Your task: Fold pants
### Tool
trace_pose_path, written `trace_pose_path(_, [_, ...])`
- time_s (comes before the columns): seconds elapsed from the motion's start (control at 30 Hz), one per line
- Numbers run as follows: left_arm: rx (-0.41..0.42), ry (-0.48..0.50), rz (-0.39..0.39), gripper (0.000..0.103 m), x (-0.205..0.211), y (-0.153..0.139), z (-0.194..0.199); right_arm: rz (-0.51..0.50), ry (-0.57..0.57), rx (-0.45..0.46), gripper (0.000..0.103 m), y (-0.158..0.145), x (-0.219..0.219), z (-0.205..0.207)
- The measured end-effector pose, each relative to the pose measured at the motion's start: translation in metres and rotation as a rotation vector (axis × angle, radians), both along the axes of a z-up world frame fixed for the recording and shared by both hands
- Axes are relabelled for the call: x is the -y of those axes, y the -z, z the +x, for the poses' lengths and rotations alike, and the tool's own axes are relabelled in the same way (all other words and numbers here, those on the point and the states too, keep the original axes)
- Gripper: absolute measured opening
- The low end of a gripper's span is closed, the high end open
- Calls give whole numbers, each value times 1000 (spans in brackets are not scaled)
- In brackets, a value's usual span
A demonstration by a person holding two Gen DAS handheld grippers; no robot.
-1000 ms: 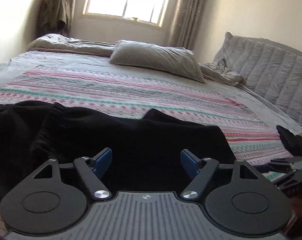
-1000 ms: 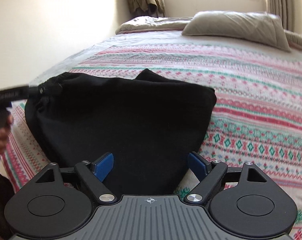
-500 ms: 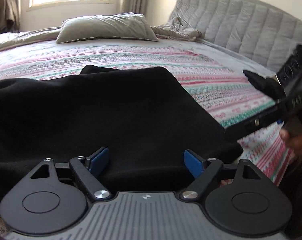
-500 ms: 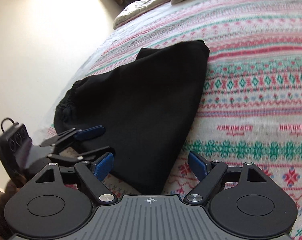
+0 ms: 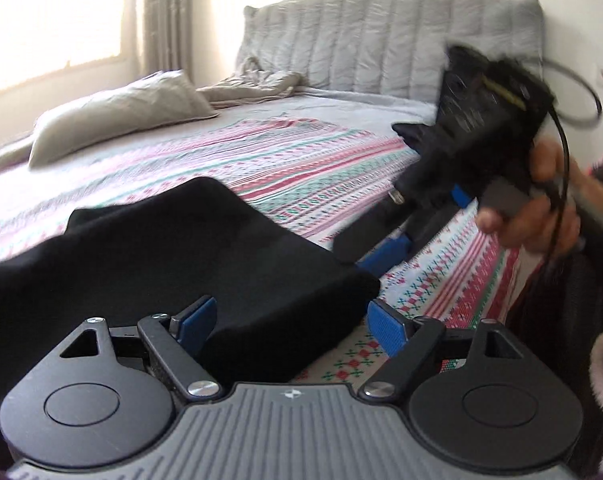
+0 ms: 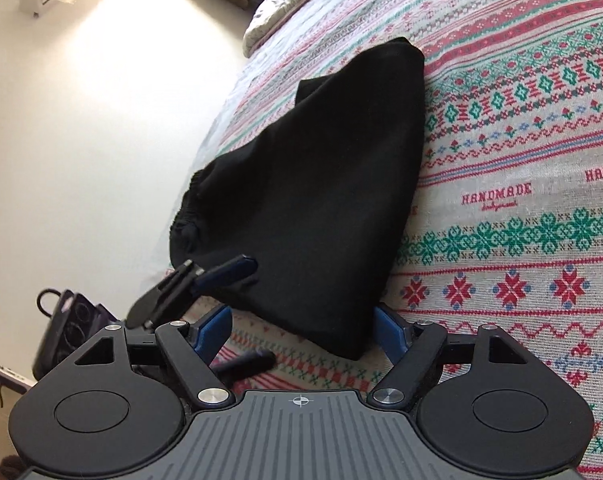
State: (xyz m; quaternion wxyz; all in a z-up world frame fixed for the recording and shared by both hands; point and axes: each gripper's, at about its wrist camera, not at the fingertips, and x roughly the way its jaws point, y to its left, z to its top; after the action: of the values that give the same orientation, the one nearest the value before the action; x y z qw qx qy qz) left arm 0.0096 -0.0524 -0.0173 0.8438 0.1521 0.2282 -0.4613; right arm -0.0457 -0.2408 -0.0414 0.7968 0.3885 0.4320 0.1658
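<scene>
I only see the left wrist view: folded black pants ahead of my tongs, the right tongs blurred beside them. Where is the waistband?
Observer: The gathered elastic waistband is on the side of the pants that faces the wall.
Operator: Are the right tongs gripping anything?
Observer: No. The right tongs are open, with the pants' near corner between them, unpinched.
Operator: How do my left tongs sit from that side?
Observer: The left tongs are open too, one finger at the pants' edge below the waistband, the other low over the bedspread.
</scene>
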Motion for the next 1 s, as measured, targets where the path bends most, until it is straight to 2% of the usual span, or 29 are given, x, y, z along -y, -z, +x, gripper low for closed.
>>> trace_pose_path(0.2, [76, 16, 35, 92, 22, 3, -7, 44, 2, 43, 77, -15, 3, 6])
trace_pose_path(0.27, [119, -25, 74, 91, 30, 5, -8, 57, 4, 53, 77, -20, 4, 11])
trace_pose_path(0.33, [151, -78, 114, 85, 35, 8, -8, 62, 5, 64, 77, -23, 6, 15])
trace_pose_path(0.4, [139, -102, 134, 84, 34, 12, -4, 60, 11, 71, 77, -24, 9, 17])
trace_pose_path(0.47, [113, -111, 135, 79, 34, 14, -2, 37, 33, 72, 78, -24, 14, 18])
trace_pose_path(0.57, [127, -125, 146, 72, 34, 15, -6, -63, 104, 47, 77, -18, 25, 25])
trace_pose_path(0.67, [124, -147, 144, 60, 32, 13, -10, -185, 156, -5, 63, -4, 37, 42])
trace_pose_path(0.7, [120, -158, 138, 55, 31, 13, -11, -198, 171, -19, 55, 1, 40, 50])
trace_pose_path(0.73, [117, -170, 132, 51, 31, 14, -12, -191, 184, -20, 50, 6, 43, 57])
trace_pose_path(0.87, [103, -212, 111, 43, 34, 15, -10, -172, 238, 21, 44, 17, 50, 86])
trace_pose_path(0.93, [64, -223, 79, 38, 31, 14, -6, -172, 270, 39, 34, 24, 52, 100])
trace_pose_path(1.0, [17, -241, 31, 31, 22, 10, 1, -155, 319, 51, 28, 30, 57, 111])
